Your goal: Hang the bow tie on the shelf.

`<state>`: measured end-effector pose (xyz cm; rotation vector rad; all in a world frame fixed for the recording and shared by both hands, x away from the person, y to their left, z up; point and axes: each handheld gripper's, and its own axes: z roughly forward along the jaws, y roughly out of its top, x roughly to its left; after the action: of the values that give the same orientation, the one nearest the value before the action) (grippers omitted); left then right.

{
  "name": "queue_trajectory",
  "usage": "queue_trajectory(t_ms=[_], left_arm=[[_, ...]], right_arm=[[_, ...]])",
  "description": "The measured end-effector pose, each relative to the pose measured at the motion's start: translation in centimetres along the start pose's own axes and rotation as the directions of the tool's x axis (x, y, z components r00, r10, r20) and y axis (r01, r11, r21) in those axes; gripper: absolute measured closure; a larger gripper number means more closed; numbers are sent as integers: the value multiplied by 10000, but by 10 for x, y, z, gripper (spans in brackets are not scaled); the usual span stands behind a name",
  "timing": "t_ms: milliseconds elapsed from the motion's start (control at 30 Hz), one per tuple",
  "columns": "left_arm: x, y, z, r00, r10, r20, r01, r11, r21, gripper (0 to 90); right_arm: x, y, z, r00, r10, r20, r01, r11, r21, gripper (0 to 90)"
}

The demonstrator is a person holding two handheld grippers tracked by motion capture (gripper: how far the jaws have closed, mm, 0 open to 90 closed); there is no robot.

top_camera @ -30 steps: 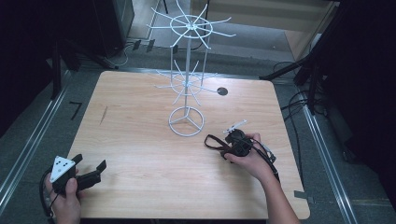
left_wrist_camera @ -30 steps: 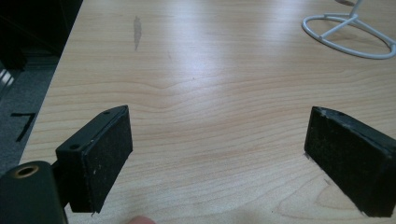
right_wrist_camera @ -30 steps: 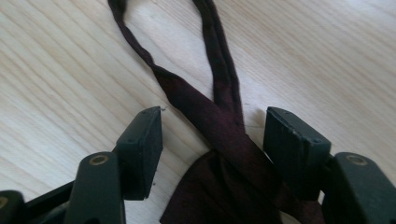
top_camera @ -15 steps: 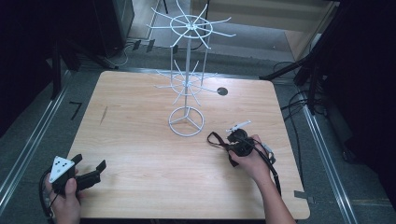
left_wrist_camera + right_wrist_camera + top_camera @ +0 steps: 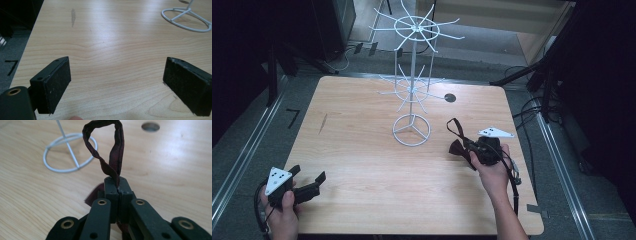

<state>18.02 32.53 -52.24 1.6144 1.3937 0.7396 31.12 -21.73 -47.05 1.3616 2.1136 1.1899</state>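
Left gripper [image 5: 307, 186]: held in the person's left hand [image 5: 282, 212] at the near left corner of the table [image 5: 362, 200]; jaws spread wide apart with nothing between them, only bare wood showing in the left gripper view [image 5: 116, 75]. A grey three-cornered plate sits on top of it.

Table: light wood, with a dark streak [image 5: 323, 123] on its left part and a round hole [image 5: 450, 98] towards the far right.

Wire stand [image 5: 412, 90]: white, upright at the table's middle; a ring base [image 5: 411, 130] with three spokes, a thin post, and two tiers of radiating wire arms.

Dark strap [image 5: 455, 131]: a maroon fabric band, just right of the ring base and apart from it. In the right gripper view it rises as a closed loop [image 5: 110, 147] straight out of the clamped jaw tips, with more of the fabric hanging below the jaws.

Right gripper [image 5: 467, 149]: held in the person's right hand [image 5: 493, 172] at the right of the table, pointing towards the stand; jaws have just closed and are pressed together on the dark strap, pinching the two ends of the loop [image 5: 117, 187].
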Motion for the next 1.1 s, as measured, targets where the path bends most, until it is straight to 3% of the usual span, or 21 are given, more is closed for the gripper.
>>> queue_trajectory(t_ms=[167,433,800,1100], left_arm=[[0,0,0,10000,-7,-15,7,10000,-9,83],[0,0,0,10000,-15,-4,15,10000,-12,83],[0,0,0,10000,-9,12,9,10000,9,83],[1,0,0,10000,-38,48,38,10000,21,82]], right_arm=[[6,6,-9,9999,-133,-49,129,9976,-682,900],[20,19,-21,9991,-370,-197,332,9851,-1689,900],[31,39,-31,9982,-527,-273,448,9703,-2379,900],[35,56,-38,9988,-381,-319,269,9545,-2970,900]])
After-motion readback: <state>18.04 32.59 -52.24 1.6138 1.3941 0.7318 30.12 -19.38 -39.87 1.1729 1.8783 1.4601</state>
